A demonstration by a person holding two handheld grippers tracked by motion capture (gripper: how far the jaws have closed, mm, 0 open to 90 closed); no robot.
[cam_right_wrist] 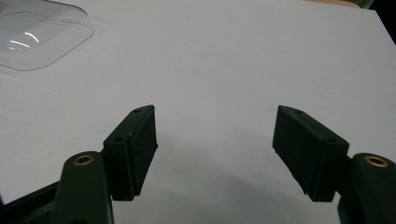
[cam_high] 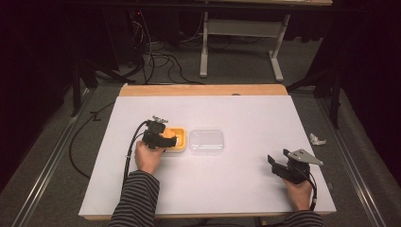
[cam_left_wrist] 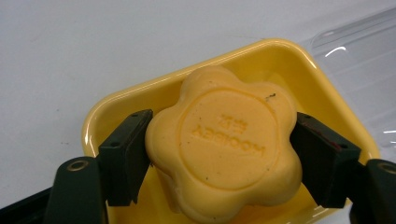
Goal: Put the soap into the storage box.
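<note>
Over yellow tray [cam_left_wrist: 289, 60]: left gripper [cam_left_wrist: 224, 154] pinches flower-shaped soap [cam_left_wrist: 224, 144], probably to lift or place it.
Right near side: right gripper [cam_right_wrist: 215, 154] spread, idle.
Beside tray: clear lid [cam_high: 206, 141] lies off.

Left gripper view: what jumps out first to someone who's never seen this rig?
The flower-shaped yellow soap with embossed lettering, clamped between the left gripper's black jaws just over the yellow tray. In the high view, that tray sits left of centre on the white table, with a clear plastic lid lying right beside it. The right gripper stands open and holds nothing, over bare tabletop near the front right corner.
</note>
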